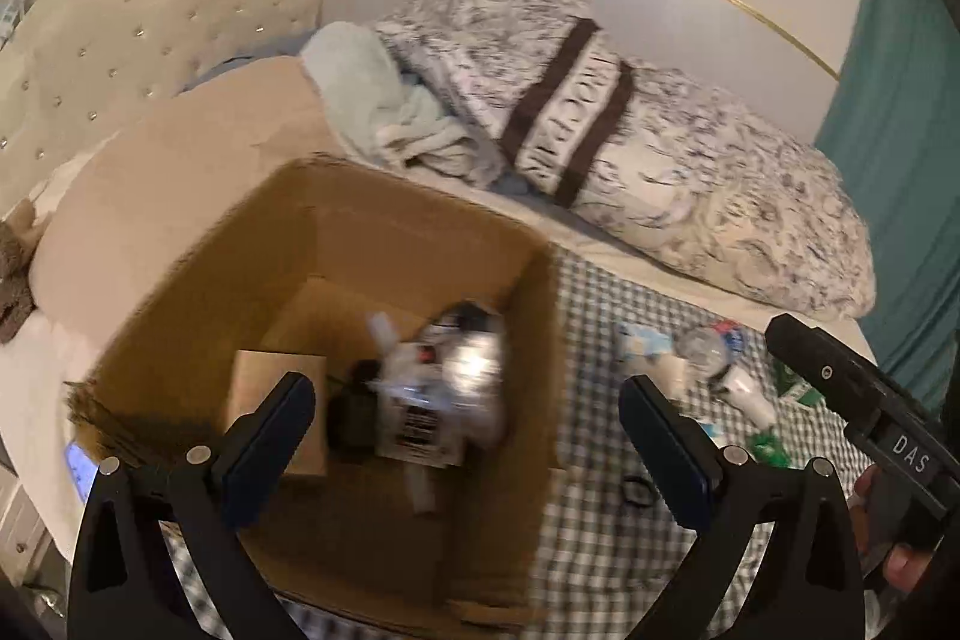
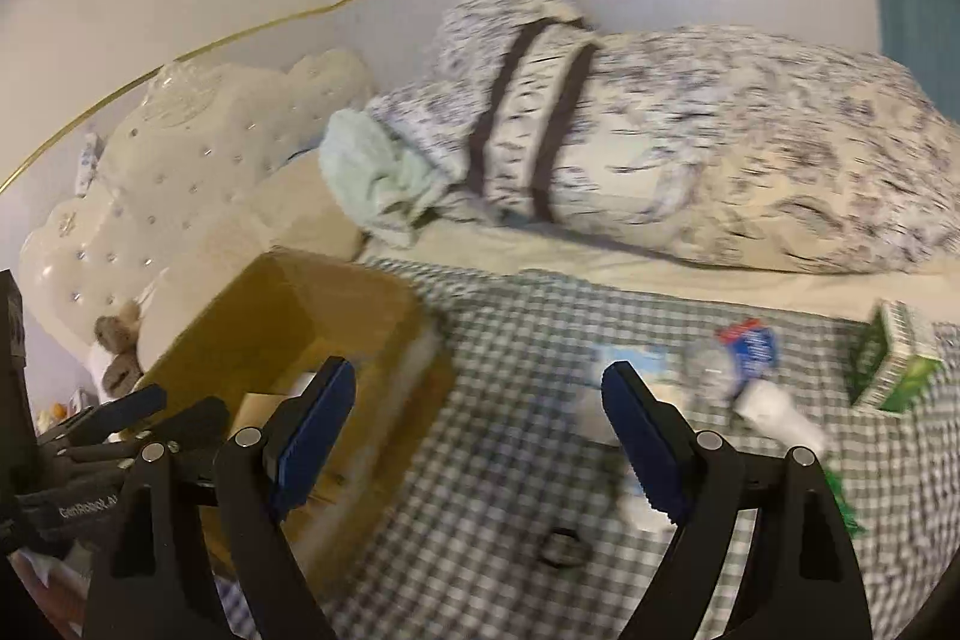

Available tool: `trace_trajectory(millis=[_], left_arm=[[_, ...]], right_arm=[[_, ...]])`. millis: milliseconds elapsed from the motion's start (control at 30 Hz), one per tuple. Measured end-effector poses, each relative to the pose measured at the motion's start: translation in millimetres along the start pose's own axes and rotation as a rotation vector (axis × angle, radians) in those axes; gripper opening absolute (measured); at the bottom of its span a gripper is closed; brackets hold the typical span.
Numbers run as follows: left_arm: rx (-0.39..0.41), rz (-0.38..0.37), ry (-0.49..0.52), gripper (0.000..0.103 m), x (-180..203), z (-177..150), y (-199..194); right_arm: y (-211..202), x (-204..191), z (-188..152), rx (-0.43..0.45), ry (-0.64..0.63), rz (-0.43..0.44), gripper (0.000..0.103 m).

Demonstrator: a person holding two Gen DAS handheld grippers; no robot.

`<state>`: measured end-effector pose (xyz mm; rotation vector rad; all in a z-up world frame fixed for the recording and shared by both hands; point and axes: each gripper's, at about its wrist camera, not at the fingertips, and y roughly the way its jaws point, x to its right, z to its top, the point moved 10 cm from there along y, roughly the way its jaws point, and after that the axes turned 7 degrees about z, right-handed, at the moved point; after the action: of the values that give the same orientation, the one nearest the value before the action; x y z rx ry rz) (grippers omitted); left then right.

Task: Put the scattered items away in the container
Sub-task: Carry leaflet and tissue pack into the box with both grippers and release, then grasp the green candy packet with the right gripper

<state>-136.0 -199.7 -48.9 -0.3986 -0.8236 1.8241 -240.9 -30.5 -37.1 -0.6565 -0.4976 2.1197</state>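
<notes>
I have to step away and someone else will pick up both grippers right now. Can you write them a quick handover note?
Left gripper: open, empty, over the cardboard box.
Right gripper: open, empty, over the checked cloth.
Done: several items already lie in the box, blurred; a small brown carton is among them.
Left on the cloth: crushed plastic bottle, white tube, green carton, small dark ring, blue-white packet, green wrapper scraps.
</notes>
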Motion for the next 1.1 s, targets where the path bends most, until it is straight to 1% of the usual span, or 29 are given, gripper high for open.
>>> trace_trajectory(millis=[133,233,367,500,600,700,833,967,1100], left_arm=[[-0.001,-0.027,0.058,0.103,47,-8,-5],[-0.005,-0.059,0.096,0.103,86,-20,-5],[-0.049,-0.108,0.137,0.103,128,-47,5],[-0.105,-0.105,0.204,0.103,160,-80,29],[-0.145,-0.09,0.226,0.103,172,-99,52],[-0.176,-0.091,0.223,0.103,177,-115,72],[-0.209,-0.082,0.223,0.103,175,-131,97],[-0.229,-0.079,0.214,0.103,171,-140,115],[-0.247,-0.067,0.207,0.103,167,-149,133]], right_arm=[[-32,48,-6,0.021,0.05,-0.057,0.085],[-59,89,-15,0.034,0.082,-0.119,0.085],[-82,132,-33,0.035,0.111,-0.183,0.085],[-88,174,-64,0.003,0.15,-0.239,0.085],[-83,199,-86,-0.039,0.185,-0.261,0.085],[-73,214,-101,-0.064,0.212,-0.256,0.085],[-55,222,-112,-0.105,0.193,-0.268,0.085],[-32,228,-123,-0.151,0.164,-0.277,0.085],[-12,240,-134,-0.193,0.164,-0.301,0.085]])
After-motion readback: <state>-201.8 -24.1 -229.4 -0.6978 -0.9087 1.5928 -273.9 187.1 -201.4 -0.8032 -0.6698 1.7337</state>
